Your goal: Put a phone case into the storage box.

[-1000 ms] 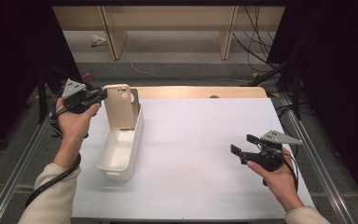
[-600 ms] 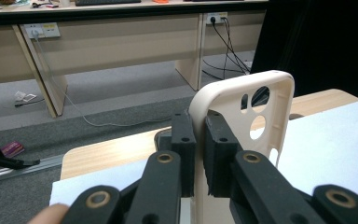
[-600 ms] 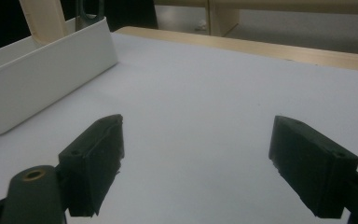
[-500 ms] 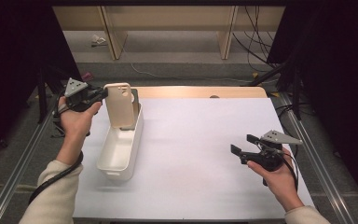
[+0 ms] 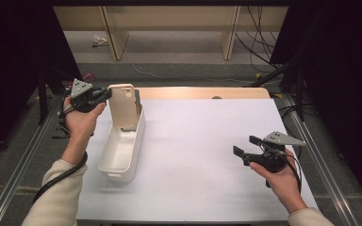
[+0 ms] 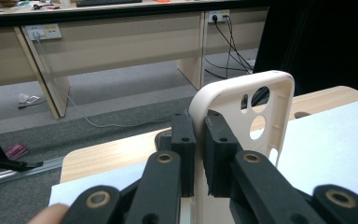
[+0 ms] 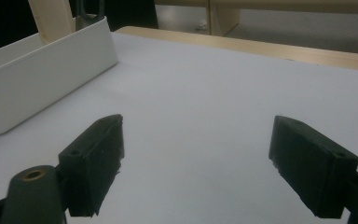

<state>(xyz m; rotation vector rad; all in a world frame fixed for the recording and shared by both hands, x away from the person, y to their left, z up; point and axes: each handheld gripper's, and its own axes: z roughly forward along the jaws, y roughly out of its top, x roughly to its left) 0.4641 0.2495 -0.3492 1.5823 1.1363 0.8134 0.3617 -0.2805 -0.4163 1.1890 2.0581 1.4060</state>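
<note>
Left tongs clench the phone case by its edge — upright, long axis vertical, camera holes on top — over the far end of the white bin. Right tongs gape, nothing between them.

- The black two-jaw left gripper, raised at the table's far left corner in a hand with a cream sleeve, has its jaws clamped together.
- The black two-jaw right gripper hovers low at the right, jaws spread wide, nothing between them.
</note>
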